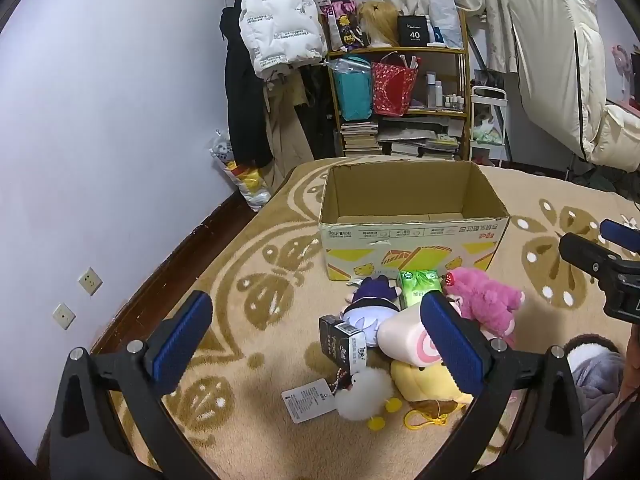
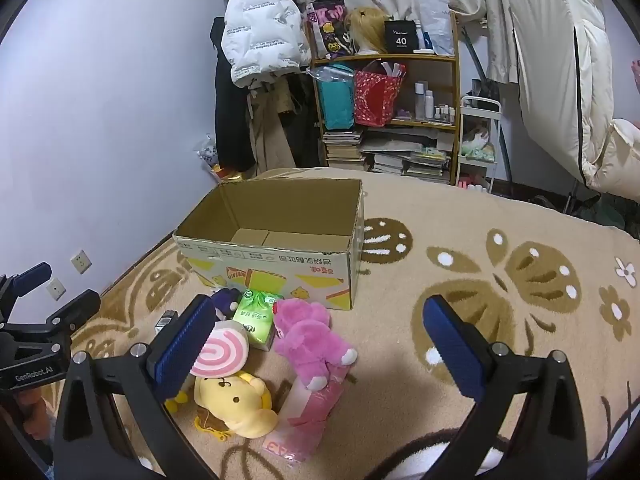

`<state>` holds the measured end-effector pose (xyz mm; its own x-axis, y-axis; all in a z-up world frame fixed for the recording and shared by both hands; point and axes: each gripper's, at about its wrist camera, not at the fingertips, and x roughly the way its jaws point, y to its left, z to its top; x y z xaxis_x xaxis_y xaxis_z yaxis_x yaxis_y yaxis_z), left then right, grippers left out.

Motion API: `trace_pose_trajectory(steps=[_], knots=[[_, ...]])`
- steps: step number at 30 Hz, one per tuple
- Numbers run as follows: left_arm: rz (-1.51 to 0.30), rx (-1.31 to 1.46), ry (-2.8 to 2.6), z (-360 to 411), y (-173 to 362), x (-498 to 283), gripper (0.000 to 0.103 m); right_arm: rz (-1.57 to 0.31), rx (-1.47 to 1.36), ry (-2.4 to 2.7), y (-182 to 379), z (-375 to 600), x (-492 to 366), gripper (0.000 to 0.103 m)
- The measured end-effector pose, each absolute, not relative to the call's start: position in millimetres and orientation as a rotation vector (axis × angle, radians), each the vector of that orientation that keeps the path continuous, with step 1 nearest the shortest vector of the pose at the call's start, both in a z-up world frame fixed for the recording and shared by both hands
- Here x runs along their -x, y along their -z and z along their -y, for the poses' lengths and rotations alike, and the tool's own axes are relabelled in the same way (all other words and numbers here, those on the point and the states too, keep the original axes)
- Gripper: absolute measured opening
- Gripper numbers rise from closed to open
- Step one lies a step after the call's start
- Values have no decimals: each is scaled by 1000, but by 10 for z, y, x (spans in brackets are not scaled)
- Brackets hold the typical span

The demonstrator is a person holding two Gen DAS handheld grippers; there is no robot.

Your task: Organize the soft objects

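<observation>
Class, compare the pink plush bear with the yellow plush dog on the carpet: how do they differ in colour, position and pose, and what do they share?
The pink plush bear is fuzzy pink; the yellow plush dog is smooth pale yellow with a brown cap. The bear lies nearer the cardboard box; the dog lies nearer the camera. The bear shows its limbs, sprawled; the dog shows mainly its round face. Both are soft toys lying on the carpet, outside the box, ungripped.

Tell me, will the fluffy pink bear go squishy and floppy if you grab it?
Probably. The fluffy pink plush bear looks soft and stuffed, so it should squash between the fingers. Its legs would likely dangle. It lies slumped on the beige patterned carpet, so rolling away seems unlikely.
</observation>
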<state>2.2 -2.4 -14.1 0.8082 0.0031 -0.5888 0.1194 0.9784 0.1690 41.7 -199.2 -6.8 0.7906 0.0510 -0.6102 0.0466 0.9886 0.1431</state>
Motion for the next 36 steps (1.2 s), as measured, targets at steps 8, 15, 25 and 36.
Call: trace_pose_trajectory(steps=[8, 15, 25, 36], knots=[[-638, -206, 57, 4, 73, -21, 103, -659, -152, -4, 68, 1986, -419, 103], [-642, -207, 56, 8, 74, -22, 103, -661, -153, -1, 68, 1982, -423, 103], [-646, -212, 52, 11, 80, -16, 103, -661, -149, -2, 72, 1981, -421, 103], [-649, -212, 55, 15, 76, -17, 103, -659, -150, -3, 95, 1966, -423, 103]])
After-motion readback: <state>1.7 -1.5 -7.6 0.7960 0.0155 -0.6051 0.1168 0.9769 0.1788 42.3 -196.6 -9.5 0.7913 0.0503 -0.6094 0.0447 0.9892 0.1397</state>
